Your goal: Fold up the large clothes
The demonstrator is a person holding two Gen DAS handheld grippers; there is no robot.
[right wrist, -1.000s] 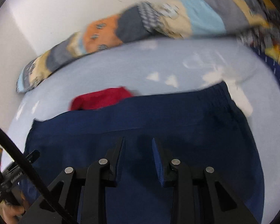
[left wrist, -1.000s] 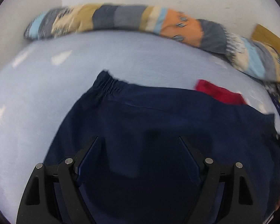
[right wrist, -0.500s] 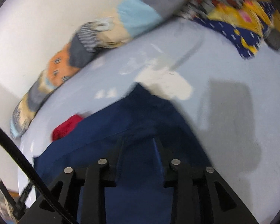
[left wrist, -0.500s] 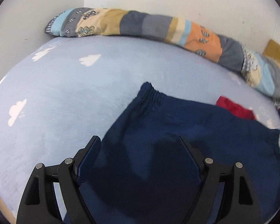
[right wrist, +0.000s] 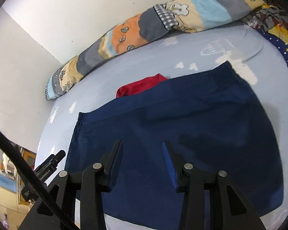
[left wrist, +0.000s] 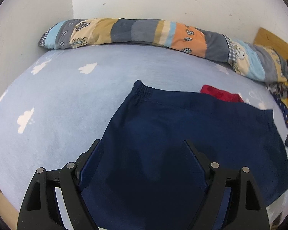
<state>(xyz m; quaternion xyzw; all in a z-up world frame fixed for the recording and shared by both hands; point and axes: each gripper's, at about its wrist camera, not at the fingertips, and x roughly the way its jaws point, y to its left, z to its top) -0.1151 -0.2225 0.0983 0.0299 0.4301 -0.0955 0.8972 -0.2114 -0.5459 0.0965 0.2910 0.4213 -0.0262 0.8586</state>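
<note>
Navy-blue cotton shorts with a gathered elastic waistband point(left wrist: 192, 134) lie flat on the pale blue cloud-print bed sheet point(left wrist: 63, 99), already doubled over into a broad trapezoid, gathered waistband corner pointing toward the far wall.

Change over the last second: your right gripper point(right wrist: 142, 151) swung out toward the bright star-print blanket point(right wrist: 284, 38) half a second ago and is now back over the middle of the shorts, its fingers wider apart than before. Your left gripper point(left wrist: 142, 147) has drawn back a little, so more sheet shows on its left side. The garment itself sits much as it did; no new crease is visible.

Tongs: both are spread and hold nothing. The left fingers stand very wide over the near half of the cloth; the right fingers stand moderately apart over its centre. Whether either touches the fabric, you cannot tell from these views.

Judgement: one fold looks complete and released. Your next step is likely a second fold or a smoothing pass.

Surroundings: a red folded garment point(right wrist: 142, 86) lies just beyond the far edge of the shorts, partly hidden by it. A long patchwork bolster in grey, orange, cream and light blue point(left wrist: 144, 34) lies along the white wall.

Writing: small white lettering on the left gripper's body in the right wrist view, roughly "GenRobot.AI"; too small to confirm.
</note>
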